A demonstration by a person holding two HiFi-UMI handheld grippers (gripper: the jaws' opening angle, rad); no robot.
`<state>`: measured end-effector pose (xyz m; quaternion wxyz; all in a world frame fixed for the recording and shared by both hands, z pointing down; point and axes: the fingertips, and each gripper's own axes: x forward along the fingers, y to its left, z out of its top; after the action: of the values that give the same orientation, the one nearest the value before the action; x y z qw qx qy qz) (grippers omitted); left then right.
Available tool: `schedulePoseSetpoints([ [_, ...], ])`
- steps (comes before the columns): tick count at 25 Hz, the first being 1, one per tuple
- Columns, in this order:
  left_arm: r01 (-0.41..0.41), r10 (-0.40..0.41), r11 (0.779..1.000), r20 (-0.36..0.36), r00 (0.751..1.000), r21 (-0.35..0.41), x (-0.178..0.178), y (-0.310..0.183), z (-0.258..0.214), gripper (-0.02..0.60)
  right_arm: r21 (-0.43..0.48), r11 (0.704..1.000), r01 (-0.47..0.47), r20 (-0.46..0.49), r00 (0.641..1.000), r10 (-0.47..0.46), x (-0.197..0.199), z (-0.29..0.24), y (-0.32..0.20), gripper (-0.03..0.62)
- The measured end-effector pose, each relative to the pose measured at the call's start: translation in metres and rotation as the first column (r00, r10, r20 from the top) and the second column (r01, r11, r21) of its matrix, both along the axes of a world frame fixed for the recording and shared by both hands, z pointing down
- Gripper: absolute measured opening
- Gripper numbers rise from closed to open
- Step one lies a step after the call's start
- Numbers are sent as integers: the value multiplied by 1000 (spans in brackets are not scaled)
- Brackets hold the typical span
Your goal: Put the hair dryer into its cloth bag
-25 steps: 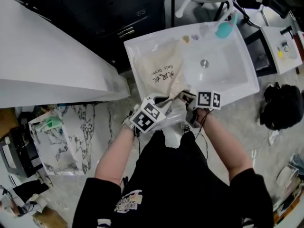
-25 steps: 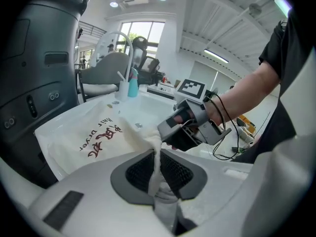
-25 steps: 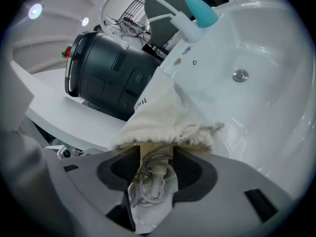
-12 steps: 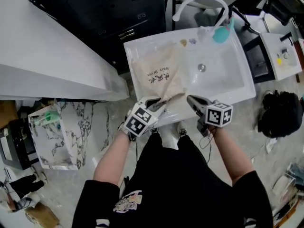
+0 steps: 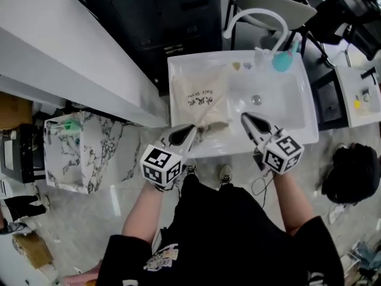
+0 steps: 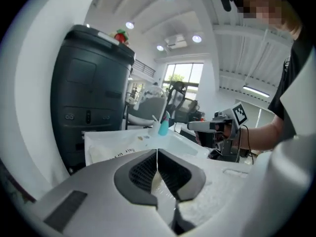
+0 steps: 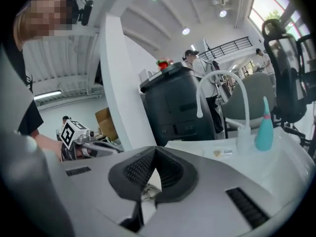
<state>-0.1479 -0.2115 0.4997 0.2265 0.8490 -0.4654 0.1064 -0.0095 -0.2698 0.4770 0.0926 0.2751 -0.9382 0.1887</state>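
Observation:
The beige cloth bag (image 5: 199, 97), printed with "Hair Dryer", lies flat-ish in the left half of the white sink (image 5: 297, 109); its mouth end points at me. No hair dryer shows outside it. My left gripper (image 5: 191, 128) hovers just short of the bag's near corner. Its jaws have just been closing and now meet with nothing between them (image 6: 157, 153). My right gripper (image 5: 244, 117) hangs over the sink's front rim, right of the bag, pads together (image 7: 155, 151). A small pale scrap shows behind its pads; I cannot tell what it is.
A white faucet (image 5: 253, 14) arches over the sink's back edge beside a teal bottle (image 5: 281, 61). A black cabinet (image 5: 172, 16) stands behind, with a white counter (image 5: 59, 58) to the left. A marble-patterned box (image 5: 89, 154) and a black bag (image 5: 351, 174) sit on the floor.
Both grippers have come off the bag's mouth, risen and spread apart. Both sets of jaws have shut. The right gripper has rolled over, and the bag stays in the sink.

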Motion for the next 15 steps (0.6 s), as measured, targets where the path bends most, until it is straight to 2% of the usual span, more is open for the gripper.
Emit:
schedulePoseSetpoints([
  [3,127,-127,989,-10,992,76,2,13,-31,3,56,997,57,41,997,-60,5,-28,5,-2],
  [7,274,-274,953,-18,962,133,3,37,-56,3,100,985,141,78,986,-149,8,-49,14,-2],
  [15,386,-395,909,24,918,159,3,92,-73,3,98,968,230,107,965,-240,-3,-62,36,-2],
])
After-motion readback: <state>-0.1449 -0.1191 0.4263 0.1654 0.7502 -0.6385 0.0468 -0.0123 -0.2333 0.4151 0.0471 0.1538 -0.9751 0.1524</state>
